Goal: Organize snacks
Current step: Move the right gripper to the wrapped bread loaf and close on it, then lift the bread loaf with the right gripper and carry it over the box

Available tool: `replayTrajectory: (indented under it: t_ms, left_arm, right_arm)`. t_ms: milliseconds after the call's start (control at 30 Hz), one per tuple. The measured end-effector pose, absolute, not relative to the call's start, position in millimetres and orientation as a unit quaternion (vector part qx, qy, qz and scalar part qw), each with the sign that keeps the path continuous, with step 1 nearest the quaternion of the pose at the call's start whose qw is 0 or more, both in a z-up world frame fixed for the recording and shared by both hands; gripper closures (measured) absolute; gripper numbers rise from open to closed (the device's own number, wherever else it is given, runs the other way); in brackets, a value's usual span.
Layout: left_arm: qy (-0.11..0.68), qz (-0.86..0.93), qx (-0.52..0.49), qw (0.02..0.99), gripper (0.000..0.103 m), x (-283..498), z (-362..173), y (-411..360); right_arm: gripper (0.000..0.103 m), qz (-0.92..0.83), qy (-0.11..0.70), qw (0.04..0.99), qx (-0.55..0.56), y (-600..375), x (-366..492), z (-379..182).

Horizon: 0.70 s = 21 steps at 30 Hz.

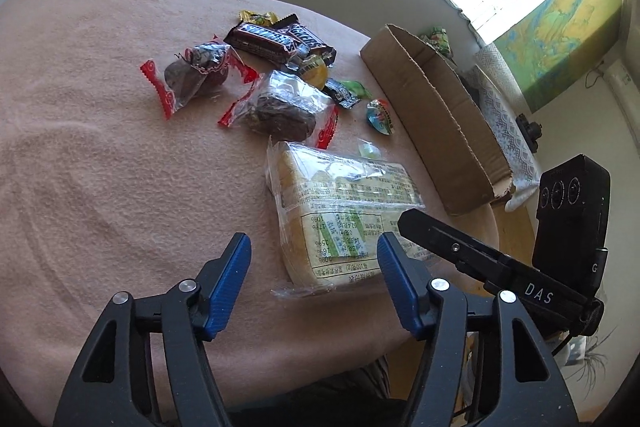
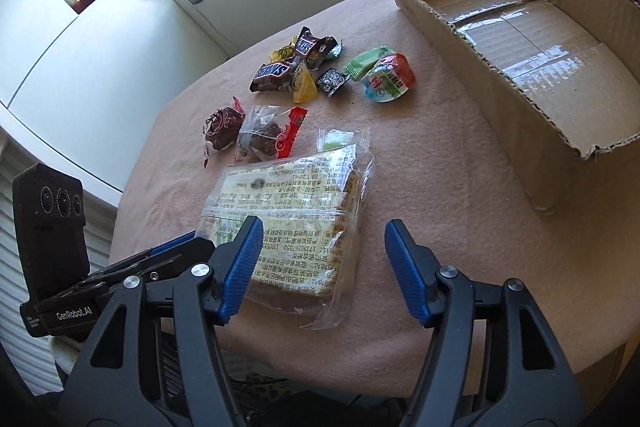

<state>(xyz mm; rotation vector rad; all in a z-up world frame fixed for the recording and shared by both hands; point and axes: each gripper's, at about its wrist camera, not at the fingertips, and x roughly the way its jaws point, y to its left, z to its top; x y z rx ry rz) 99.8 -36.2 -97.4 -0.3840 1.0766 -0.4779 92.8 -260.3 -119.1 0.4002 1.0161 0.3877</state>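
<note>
bread pack: clear-wrapped sliced loaf (image 1: 344, 219), flat on the pink cloth, nearest thing to me, so prob. first to go. Label side up, loose film ends sticking out at both ends.

left gripper: mine (image 1: 314, 275), jaws apart, nothing btwn the blue pads (image 1: 230, 283). Near end of the pack sits just ahead of the gap, more toward the inner pad. No contact I can see.

right gripper: mine too (image 2: 324, 263), jaws apart, nothing clamped. Pack's near corner lies by the left-hand pad (image 2: 240, 267) in this view; can't tell if it touches. Both tools angle down at the same pack from either side, I'd guess bc it's wide and floppy, 2-handed lift makes sense.

box: open cardboard box (image 2: 532, 115), empty as far as I see, taped bottom showing. Sits just beside the pack on my right, short carry. Prob. the target for everything.

small snacks: Snickers bars (image 2: 280, 69), two dark cakes in red-edged wrappers (image 1: 192, 75), jelly cup (image 2: 386, 79), green candy (image 2: 368, 61), yellow wedge (image 2: 304, 87). Loose cluster beyond the pack, well apart from the box, none sorted yet.

cloth: pink table cover (image 1: 100, 147), soft, so pads could snag it if I go too low.

risk: slick film, pack may slip or squash if I pinch only the wrapper.

progress: barely begun, box empty.
</note>
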Motion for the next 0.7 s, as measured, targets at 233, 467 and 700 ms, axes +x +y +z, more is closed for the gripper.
replayTrajectory:
  t_ms: [233, 467, 700]
  left_arm:
    - [0.507, -0.236, -0.179, 0.809, 0.05, 102, -100, -43]
    - [0.5, -0.234, -0.164, 0.817, 0.051, 100, -94, -50]
    - [0.483, -0.237, -0.161, 0.827, 0.051, 101, -78, -51]
  right_arm:
    - [0.045, 0.207, 0.49, 0.83, 0.167, -249, 96, -118]
    - [0.048, 0.209, 0.487, 0.834, 0.153, -246, 94, -113]
    - [0.048, 0.212, 0.47, 0.843, 0.15, -247, 91, -100]
